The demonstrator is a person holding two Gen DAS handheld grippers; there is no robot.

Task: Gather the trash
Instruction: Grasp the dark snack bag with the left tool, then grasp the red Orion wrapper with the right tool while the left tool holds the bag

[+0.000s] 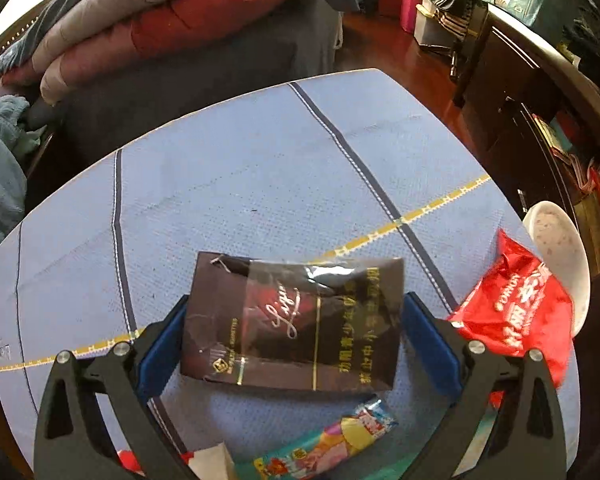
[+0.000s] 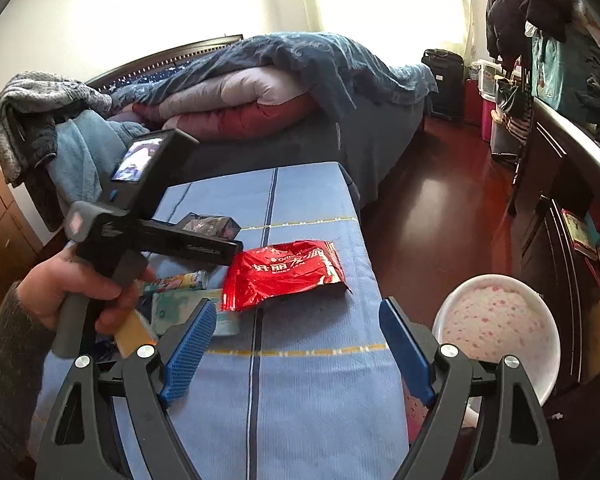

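Observation:
My left gripper (image 1: pixel 296 320) is shut on a dark brown cigarette pack (image 1: pixel 296 320) and holds it above the blue cloth-covered table (image 1: pixel 240 184). The pack also shows in the right wrist view (image 2: pixel 208 224), beyond the left gripper's body. A red snack wrapper (image 2: pixel 284 272) lies on the table to the pack's right, also in the left wrist view (image 1: pixel 516 312). A colourful candy wrapper (image 1: pixel 332 444) lies below the pack. My right gripper (image 2: pixel 298 344) is open and empty over the table's near part.
A white basin with pink spots (image 2: pixel 500 328) stands off the table's right edge, also in the left wrist view (image 1: pixel 560 256). More paper scraps (image 2: pixel 192 308) lie at the table's left. A bed with quilts (image 2: pixel 260 92) stands behind; dark cabinets (image 2: pixel 560 184) stand on the right.

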